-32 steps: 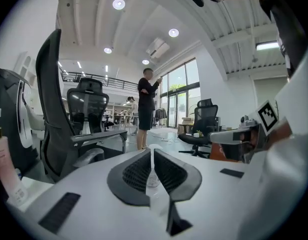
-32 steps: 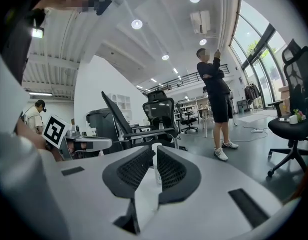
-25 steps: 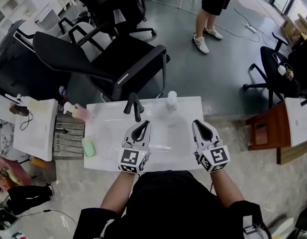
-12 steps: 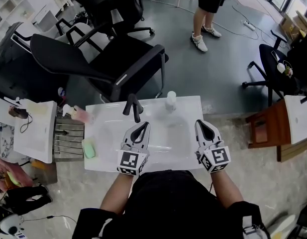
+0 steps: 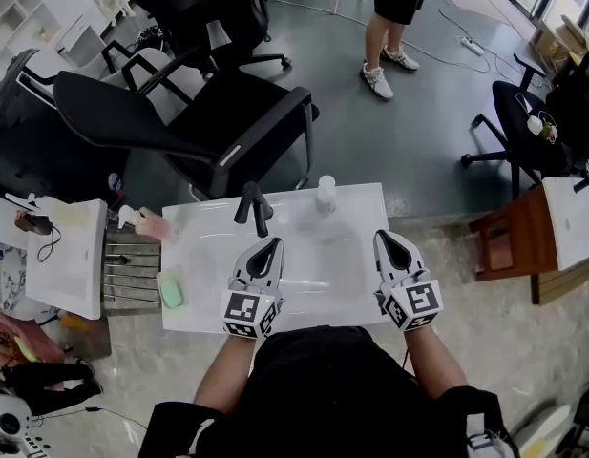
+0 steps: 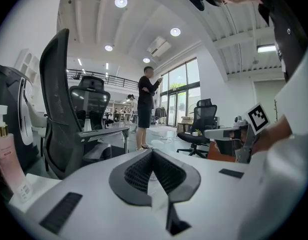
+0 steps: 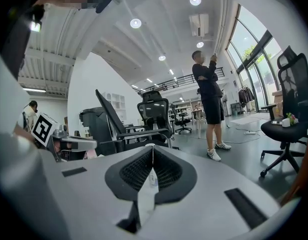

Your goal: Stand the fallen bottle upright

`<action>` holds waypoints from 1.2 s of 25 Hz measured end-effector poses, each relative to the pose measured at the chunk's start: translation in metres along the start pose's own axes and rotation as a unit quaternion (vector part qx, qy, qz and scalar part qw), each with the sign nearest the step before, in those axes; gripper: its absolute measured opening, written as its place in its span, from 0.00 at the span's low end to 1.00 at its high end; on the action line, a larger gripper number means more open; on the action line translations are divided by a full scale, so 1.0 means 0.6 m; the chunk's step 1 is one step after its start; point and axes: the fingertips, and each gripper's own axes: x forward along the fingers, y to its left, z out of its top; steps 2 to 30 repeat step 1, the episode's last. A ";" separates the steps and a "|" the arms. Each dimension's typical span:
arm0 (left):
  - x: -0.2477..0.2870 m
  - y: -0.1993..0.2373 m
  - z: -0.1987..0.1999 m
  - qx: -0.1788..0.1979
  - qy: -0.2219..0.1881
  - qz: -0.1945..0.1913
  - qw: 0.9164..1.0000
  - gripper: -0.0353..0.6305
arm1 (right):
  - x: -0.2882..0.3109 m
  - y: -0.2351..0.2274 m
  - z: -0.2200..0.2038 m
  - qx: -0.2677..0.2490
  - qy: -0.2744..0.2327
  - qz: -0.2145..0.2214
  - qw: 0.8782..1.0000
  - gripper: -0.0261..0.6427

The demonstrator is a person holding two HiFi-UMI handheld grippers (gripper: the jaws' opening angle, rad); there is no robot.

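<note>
The left gripper (image 5: 271,245) and right gripper (image 5: 386,238) hover at lower centre, fingers together and empty, seemingly because the bottle (image 5: 326,194) already stands upright, centre-frame, on the bench's (image 5: 203,299) far edge.

The table (image 5: 366,299) is glossy white. At its far edge are a black tap (image 5: 254,206) and a clear whitish bottle (image 5: 326,194). A pink bottle (image 5: 153,223) is at the far left corner, and a mint-green bar (image 5: 171,291) at the left edge. The left claw (image 5: 273,243) and right claw (image 5: 383,237) are pale grey with black pads, and their cubes carry black-and-white square patterns.
</note>
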 end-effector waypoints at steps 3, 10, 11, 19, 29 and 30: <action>0.000 0.000 -0.001 0.000 0.001 0.000 1.000 0.08 | 0.000 0.001 0.000 0.000 0.000 0.000 1.000 0.08; 0.000 0.000 -0.001 0.000 0.001 0.000 1.000 0.08 | 0.000 0.001 0.000 0.000 0.000 0.000 1.000 0.08; 0.000 0.000 -0.001 0.000 0.001 0.000 1.000 0.08 | 0.000 0.001 0.000 0.000 0.000 0.000 1.000 0.08; 0.000 0.000 -0.001 0.000 0.001 0.000 1.000 0.08 | 0.000 0.001 0.000 0.000 0.000 0.000 1.000 0.08; 0.000 0.000 -0.001 0.000 0.001 0.000 1.000 0.08 | 0.000 0.001 0.000 0.000 0.000 0.000 1.000 0.08; 0.000 0.000 -0.001 0.000 0.001 0.000 1.000 0.08 | 0.000 0.001 0.000 0.000 0.000 0.000 1.000 0.08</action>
